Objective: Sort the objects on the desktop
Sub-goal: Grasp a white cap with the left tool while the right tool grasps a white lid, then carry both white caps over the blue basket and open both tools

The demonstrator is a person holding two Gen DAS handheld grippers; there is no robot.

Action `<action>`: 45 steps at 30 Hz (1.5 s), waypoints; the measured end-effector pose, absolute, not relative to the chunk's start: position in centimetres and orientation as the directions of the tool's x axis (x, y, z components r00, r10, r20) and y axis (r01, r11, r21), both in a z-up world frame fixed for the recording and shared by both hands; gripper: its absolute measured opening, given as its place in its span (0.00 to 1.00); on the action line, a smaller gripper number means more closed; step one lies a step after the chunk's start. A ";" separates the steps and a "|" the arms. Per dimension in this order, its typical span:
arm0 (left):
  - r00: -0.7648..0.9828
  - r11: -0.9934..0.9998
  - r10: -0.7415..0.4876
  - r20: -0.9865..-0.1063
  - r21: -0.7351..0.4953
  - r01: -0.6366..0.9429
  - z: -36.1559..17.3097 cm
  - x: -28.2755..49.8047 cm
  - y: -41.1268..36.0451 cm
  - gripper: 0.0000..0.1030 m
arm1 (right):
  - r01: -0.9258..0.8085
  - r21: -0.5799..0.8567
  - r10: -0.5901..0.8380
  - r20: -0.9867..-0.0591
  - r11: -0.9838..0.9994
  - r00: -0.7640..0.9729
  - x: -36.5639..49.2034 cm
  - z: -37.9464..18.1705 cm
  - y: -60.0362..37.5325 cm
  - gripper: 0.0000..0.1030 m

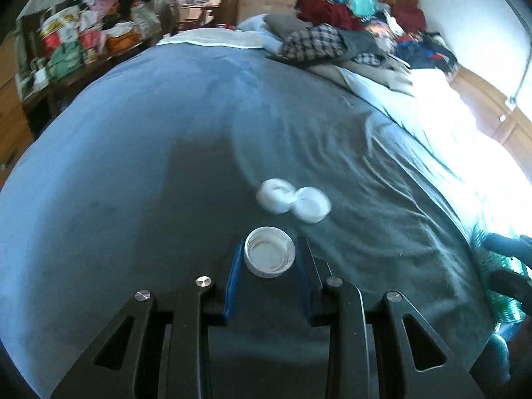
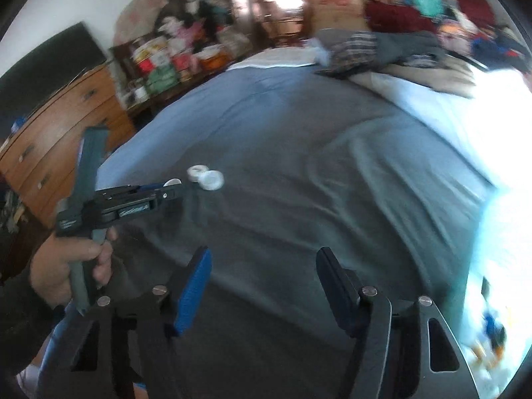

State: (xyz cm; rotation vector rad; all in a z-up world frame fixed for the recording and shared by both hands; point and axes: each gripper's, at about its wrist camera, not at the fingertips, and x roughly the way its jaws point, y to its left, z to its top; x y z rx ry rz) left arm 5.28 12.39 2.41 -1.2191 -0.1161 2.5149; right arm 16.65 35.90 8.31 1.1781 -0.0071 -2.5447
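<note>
My left gripper [image 1: 270,249] is shut on a small white cap [image 1: 269,252], hollow side up, with the blue pads [image 1: 232,286] against its two sides just above the grey-blue bedsheet [image 1: 166,183]. Beyond it two more white round lids [image 1: 276,195] [image 1: 312,204] lie touching each other on the sheet. In the right wrist view the left gripper [image 2: 173,188] appears at the left, held by a hand [image 2: 66,266], with the same two lids [image 2: 206,176] just past its tip. My right gripper [image 2: 266,259] is open over bare sheet, with nothing between its fingers.
A pile of clothes [image 1: 332,40] covers the far end of the bed. A wooden dresser [image 2: 56,133] and a cluttered shelf [image 2: 159,56] stand off the left side. A green mesh basket [image 1: 498,279] sits at the bed's right edge. Bright white bedding [image 1: 465,153] lies at the right.
</note>
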 end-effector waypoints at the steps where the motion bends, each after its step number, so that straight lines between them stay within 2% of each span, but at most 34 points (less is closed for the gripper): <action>1: -0.571 -0.938 0.343 -0.746 -0.239 -0.252 2.4 5.6 11.4 0.25 | 0.331 0.144 -0.323 -0.739 -0.933 -0.591 15.2 7.7 34.6 0.68; 8: -0.581 -0.942 0.335 -0.742 -0.282 -0.183 2.6 6.7 7.6 0.25 | 0.454 0.129 -0.382 -0.760 -0.882 -0.526 6.3 4.7 27.6 0.68; 14: -0.574 -0.940 0.340 -0.745 -0.290 -0.180 2.4 6.6 7.4 0.25 | 0.457 0.098 -0.337 -0.812 -0.884 -0.477 2.7 1.4 25.2 0.68; 15: -0.572 -0.940 0.340 -0.747 -0.289 -0.182 2.4 6.6 7.5 0.25 | 0.446 0.106 -0.332 -0.821 -0.888 -0.465 2.4 0.8 25.4 0.65; 16: -0.571 -0.940 0.340 -0.748 -0.288 -0.182 2.5 6.8 7.6 0.25 | 0.432 0.111 -0.330 -0.816 -0.895 -0.475 2.5 0.6 25.9 0.56; 17: -0.571 -0.940 0.341 -0.747 -0.288 -0.184 2.6 6.9 7.7 0.25 | 0.420 0.108 -0.323 -0.813 -0.901 -0.484 2.7 0.9 26.2 0.41; 18: -0.573 -0.940 0.341 -0.746 -0.285 -0.188 2.8 7.2 7.9 0.25 | 0.407 0.111 -0.319 -0.812 -0.907 -0.488 3.0 1.2 26.5 0.32; 24: -0.577 -0.938 0.344 -0.741 -0.250 -0.239 4.4 10.1 9.8 0.25 | 0.356 0.120 -0.319 -0.752 -0.927 -0.576 10.9 6.4 30.4 0.33; 29: -0.572 -0.919 0.386 -0.724 -0.246 -0.309 6.6 12.6 12.9 0.25 | 0.250 0.120 -0.259 -0.712 -0.961 -0.653 18.8 10.6 36.4 0.34; 37: -0.551 -0.829 0.519 -0.654 -0.229 -0.510 12.7 15.0 23.5 0.25 | 0.051 0.073 -0.085 -0.626 -0.996 -0.775 26.0 17.7 46.1 0.34; 45: -0.489 -0.706 0.627 -0.607 -0.176 -0.686 18.8 16.6 35.5 0.25 | -0.122 0.072 0.061 -0.565 -0.990 -0.823 31.3 22.7 54.6 0.34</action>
